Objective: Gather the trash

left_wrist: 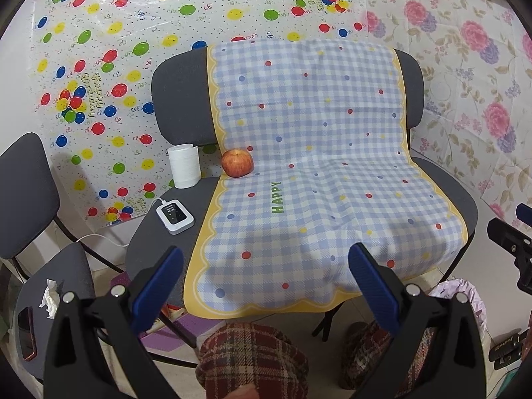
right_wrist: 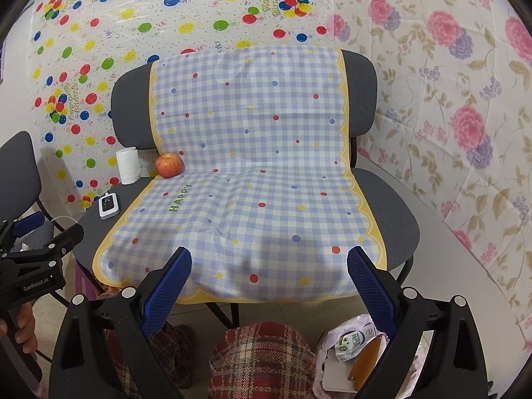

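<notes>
Both grippers, left and right, hover level over the near edge of the chair, jaws spread wide and holding nothing. Trash sits in the bag on the floor at near right, with a crumpled tissue on the left chair.

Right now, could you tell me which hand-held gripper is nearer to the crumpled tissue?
Left. The left hand-held gripper hangs just right of the crumpled tissue; the right hand-held gripper hovers farther right, near the trash bag.

Clothed chair: apple, roll, device
</notes>
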A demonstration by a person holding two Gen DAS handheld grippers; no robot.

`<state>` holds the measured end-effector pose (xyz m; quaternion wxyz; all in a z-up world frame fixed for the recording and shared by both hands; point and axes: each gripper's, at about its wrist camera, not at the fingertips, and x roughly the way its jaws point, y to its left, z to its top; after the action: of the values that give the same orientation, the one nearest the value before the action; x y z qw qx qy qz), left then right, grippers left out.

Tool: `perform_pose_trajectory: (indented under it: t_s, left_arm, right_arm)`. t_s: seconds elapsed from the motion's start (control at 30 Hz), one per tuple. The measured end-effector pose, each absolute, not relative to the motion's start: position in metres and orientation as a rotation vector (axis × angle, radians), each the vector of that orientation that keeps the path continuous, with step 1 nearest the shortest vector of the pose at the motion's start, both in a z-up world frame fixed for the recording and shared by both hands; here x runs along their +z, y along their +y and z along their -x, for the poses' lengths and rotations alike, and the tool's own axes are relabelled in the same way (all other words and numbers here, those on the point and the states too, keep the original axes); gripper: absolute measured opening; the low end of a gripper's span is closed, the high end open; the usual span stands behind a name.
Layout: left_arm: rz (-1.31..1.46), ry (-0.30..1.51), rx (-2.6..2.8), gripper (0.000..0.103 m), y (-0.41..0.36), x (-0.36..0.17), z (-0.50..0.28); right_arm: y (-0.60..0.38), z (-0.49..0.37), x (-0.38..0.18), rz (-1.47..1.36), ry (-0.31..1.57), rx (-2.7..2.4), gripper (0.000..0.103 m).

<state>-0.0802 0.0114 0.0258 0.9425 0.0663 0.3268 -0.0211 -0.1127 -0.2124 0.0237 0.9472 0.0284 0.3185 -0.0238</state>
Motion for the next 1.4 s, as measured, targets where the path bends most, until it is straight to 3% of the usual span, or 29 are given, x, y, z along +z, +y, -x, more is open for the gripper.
perform_pose_trajectory:
  t_s: [1.4]
  left_arm:
    - [-0.131, 0.666, -0.036, 0.097, 0.0146, 0.0292, 0.0776]
  right_arm:
    - [-0.2166, 0.113, 0.0211, -0.074, 0.644, -0.054, 0.094]
